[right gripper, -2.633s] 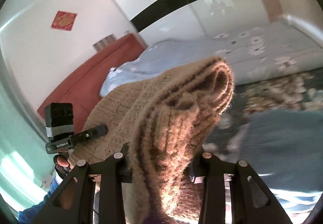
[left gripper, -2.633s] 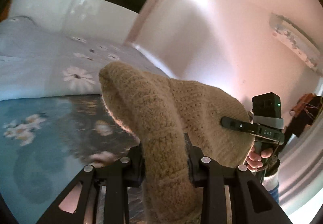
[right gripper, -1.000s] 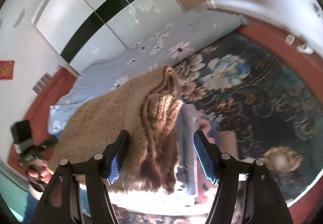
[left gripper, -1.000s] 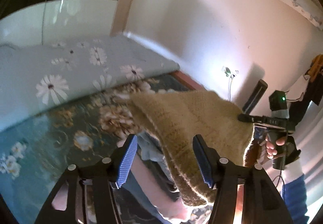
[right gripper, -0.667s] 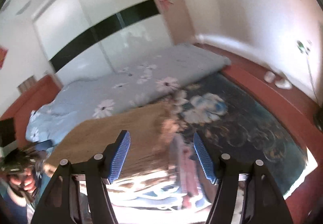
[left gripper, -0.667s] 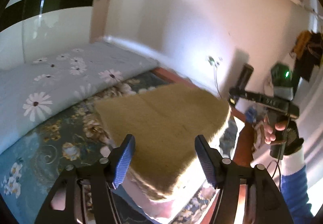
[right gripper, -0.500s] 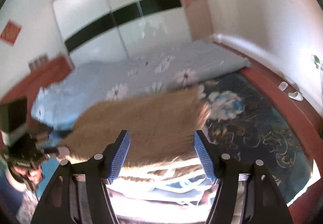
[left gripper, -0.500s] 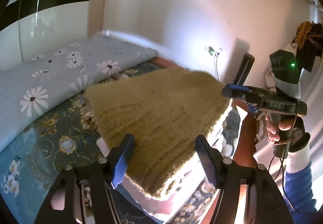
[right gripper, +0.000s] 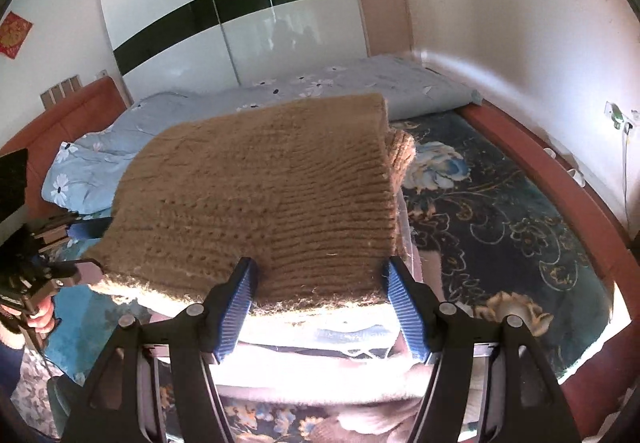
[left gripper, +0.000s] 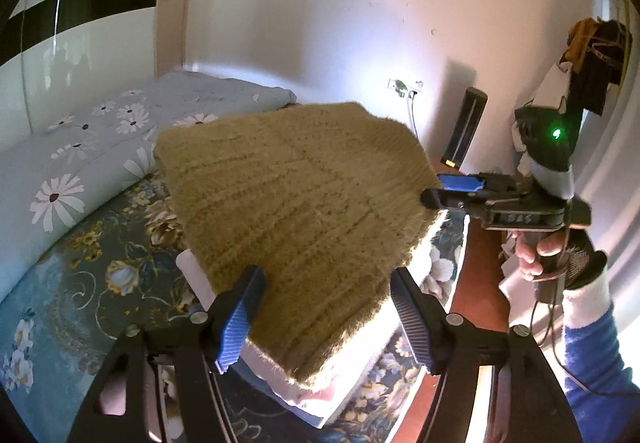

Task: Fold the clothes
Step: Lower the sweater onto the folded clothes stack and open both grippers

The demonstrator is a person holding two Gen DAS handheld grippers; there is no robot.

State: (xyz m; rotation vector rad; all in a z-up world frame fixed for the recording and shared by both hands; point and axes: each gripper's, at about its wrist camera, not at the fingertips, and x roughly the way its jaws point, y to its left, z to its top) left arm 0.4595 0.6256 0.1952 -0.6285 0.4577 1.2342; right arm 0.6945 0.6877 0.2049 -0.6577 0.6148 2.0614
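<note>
A folded tan knit sweater (left gripper: 296, 211) lies flat on top of a stack of folded clothes (left gripper: 320, 391) on the bed. It also shows in the right wrist view (right gripper: 264, 203), on the same stack (right gripper: 320, 347). My left gripper (left gripper: 326, 319) is open and empty at the sweater's near edge. My right gripper (right gripper: 320, 307) is open and empty at another edge of it. In the left wrist view the right gripper (left gripper: 452, 191) sits at the sweater's right corner. In the right wrist view the left gripper (right gripper: 76, 239) sits at its left corner.
The bed has a dark floral cover (right gripper: 500, 211) and a rolled light blue daisy quilt (left gripper: 80, 159) at the back. A red-brown bed frame (right gripper: 568, 211) runs along the right side. A white wardrobe (right gripper: 240, 3) stands behind, a wall socket (left gripper: 404, 85) at the right.
Both grippers held the sweater up, shut on it. They opened and let it go onto the stack, where it now lies flat. Both have drawn back slightly.
</note>
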